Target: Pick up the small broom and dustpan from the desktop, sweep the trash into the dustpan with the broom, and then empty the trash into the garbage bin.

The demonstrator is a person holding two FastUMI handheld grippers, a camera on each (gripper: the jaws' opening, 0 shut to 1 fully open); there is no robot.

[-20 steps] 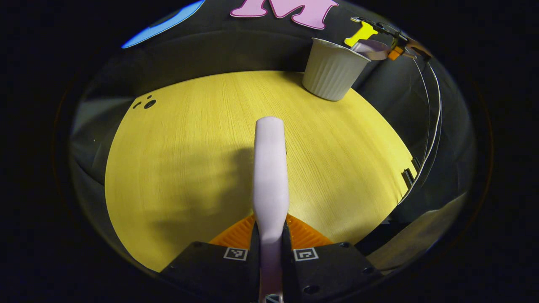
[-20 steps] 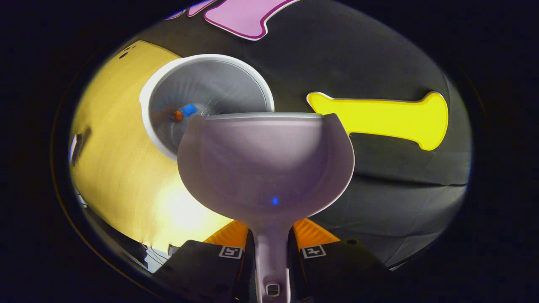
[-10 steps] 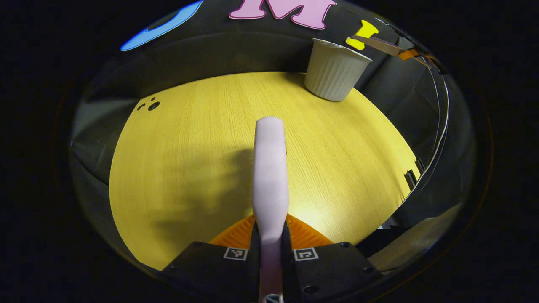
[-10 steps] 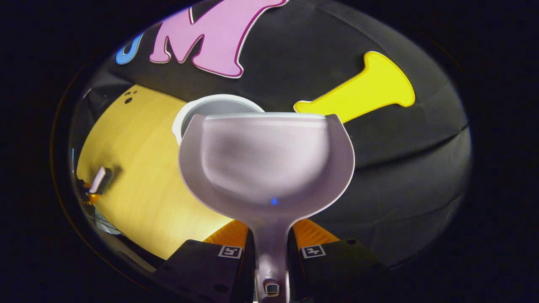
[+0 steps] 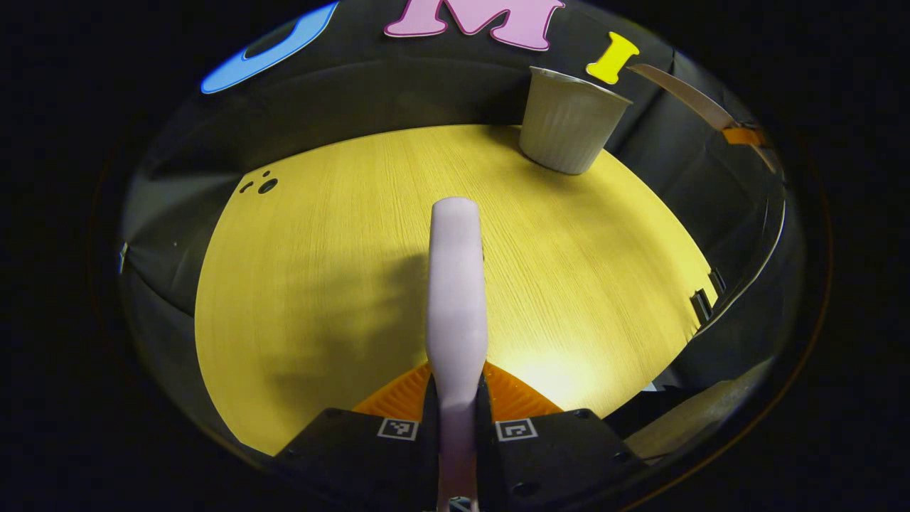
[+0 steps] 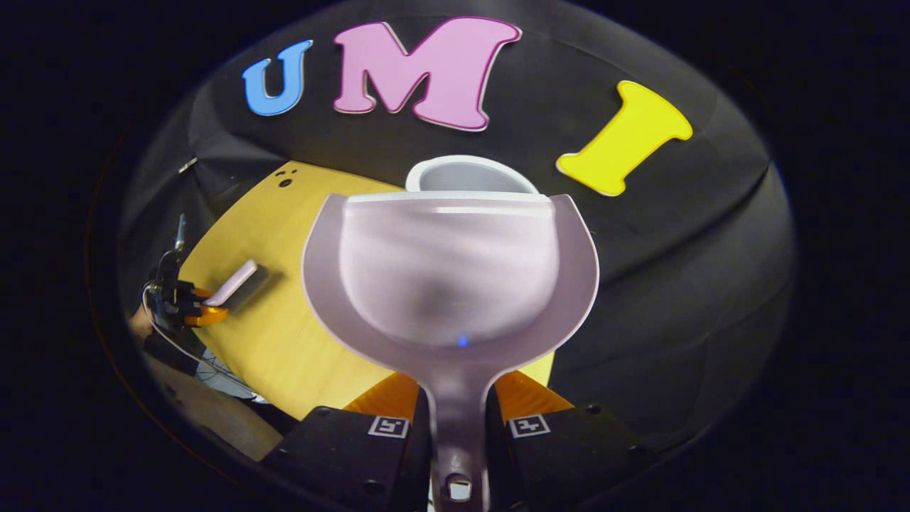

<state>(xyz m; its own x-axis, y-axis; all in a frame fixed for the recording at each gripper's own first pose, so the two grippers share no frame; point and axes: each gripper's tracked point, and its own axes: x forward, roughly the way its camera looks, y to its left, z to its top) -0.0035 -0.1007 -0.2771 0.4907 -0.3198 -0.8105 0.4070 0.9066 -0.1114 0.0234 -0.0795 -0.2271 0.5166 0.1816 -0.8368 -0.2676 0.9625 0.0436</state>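
Observation:
My left gripper is shut on the small broom, a pale lilac bar that points forward above the yellow desktop. The broom and that left gripper also show far left in the right gripper view. My right gripper is shut on the handle of the lilac dustpan, whose scoop holds nothing. In the left gripper view the dustpan hangs edge-on to the right of the garbage bin. The white ribbed bin's rim peeks just behind the scoop's front edge.
The bin stands at the desktop's far right corner, close to the black cloth wall. Small dark holes mark the desktop's far left. A cable runs down past the table's right edge.
The right gripper with the dustpan has drawn back from over the bin and rolled level; the bin's inside has dropped out of sight behind the scoop. The broom has hardly moved.

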